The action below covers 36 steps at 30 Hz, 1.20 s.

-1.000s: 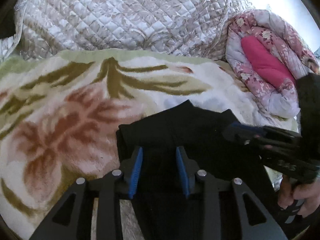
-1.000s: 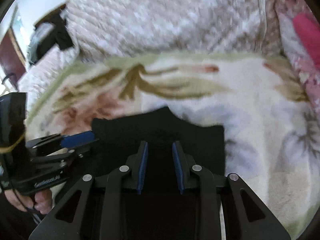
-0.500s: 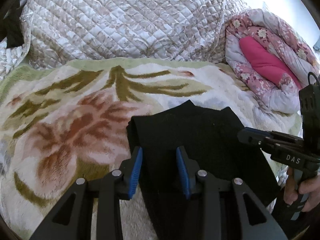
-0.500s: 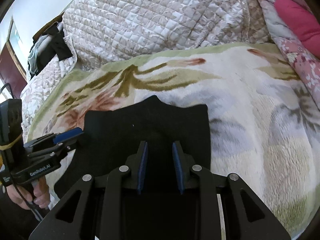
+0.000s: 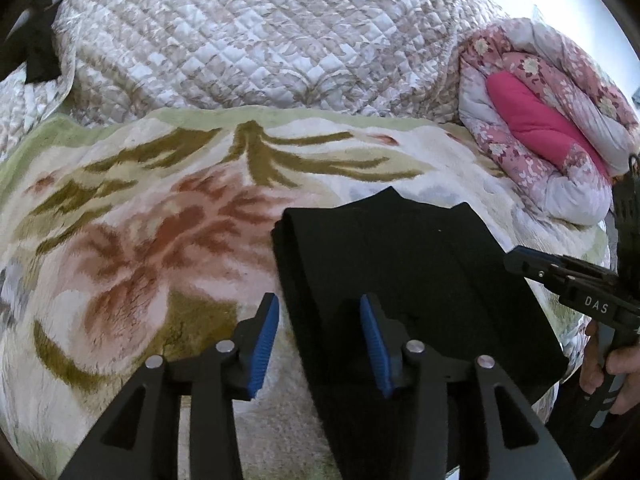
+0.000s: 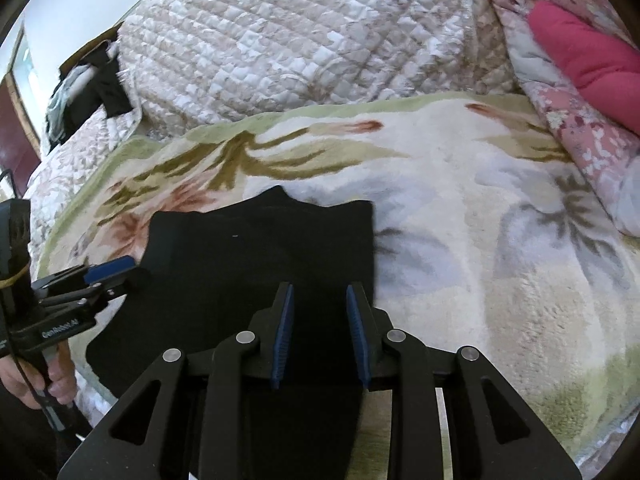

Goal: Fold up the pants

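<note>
Black pants [image 5: 408,280] lie folded, flat and matte, on the fuzzy floral blanket [image 5: 140,240]; both grippers' jaws stand apart.

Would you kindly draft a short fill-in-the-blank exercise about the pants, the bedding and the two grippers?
1. The folded pants are ____ in colour.
2. They lie on a blanket with a ____ pattern.
3. The jaws of the left gripper and the right gripper are both ____.
4. The solid pink cushion sits inside a rolled ____ quilt.

Missing words: black; floral; open; flowered
</note>
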Available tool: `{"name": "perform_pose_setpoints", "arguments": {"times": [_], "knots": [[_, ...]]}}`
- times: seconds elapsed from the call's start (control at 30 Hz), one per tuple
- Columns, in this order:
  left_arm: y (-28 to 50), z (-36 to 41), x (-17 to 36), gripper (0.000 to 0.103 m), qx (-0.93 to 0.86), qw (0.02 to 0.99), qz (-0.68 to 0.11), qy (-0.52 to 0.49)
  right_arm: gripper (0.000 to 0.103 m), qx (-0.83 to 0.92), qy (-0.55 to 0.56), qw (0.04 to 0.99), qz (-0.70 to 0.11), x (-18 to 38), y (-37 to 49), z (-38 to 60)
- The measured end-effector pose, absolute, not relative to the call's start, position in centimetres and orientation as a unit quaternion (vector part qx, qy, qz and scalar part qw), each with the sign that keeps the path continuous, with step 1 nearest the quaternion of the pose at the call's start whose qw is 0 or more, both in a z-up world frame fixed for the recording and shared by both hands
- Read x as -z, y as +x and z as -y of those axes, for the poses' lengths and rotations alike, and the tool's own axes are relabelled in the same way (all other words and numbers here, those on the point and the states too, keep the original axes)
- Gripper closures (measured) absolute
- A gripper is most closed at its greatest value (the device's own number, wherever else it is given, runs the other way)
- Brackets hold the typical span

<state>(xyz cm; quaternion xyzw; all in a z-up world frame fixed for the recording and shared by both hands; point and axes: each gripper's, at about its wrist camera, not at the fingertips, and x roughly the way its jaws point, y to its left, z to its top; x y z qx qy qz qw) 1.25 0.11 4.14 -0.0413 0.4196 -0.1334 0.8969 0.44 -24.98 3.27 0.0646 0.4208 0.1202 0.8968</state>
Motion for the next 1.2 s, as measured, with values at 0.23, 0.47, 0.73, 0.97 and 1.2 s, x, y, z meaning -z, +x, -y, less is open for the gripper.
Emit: {"name": "perform_pose_setpoints", "arguments": {"times": [0.23,0.47,0.73,0.97,1.2], "knots": [[1.3,-0.9,-4.3,0.056,0.125,0.898,-0.419,-0.043,0.072,-0.113,0.093,0.893,-0.425,-3.1,0.3,26.5],[1.1,-2.3,-4.6,0.056,0.144,0.890,-0.423,-0.092,0.060,-0.133,0.123,0.885,-0.428,-3.0,0.4,26.8],[1.1,-1.6,-3.0,0.050,0.166,0.866,-0.453,-0.127,0.060,-0.149,0.138,0.870,-0.449,-2.0,0.8,26.6],[-0.1,-1.5,-2.5,0.048,0.182,0.852,-0.462,-0.167,0.058,-0.168,0.169,0.856,-0.459,-1.3,0.0,27.0],[-0.3,-1.1,-2.1,0.042,0.191,0.851,-0.460,-0.168,0.058,-0.178,0.193,0.848,-0.460,-0.9,-0.2,27.3]]}}
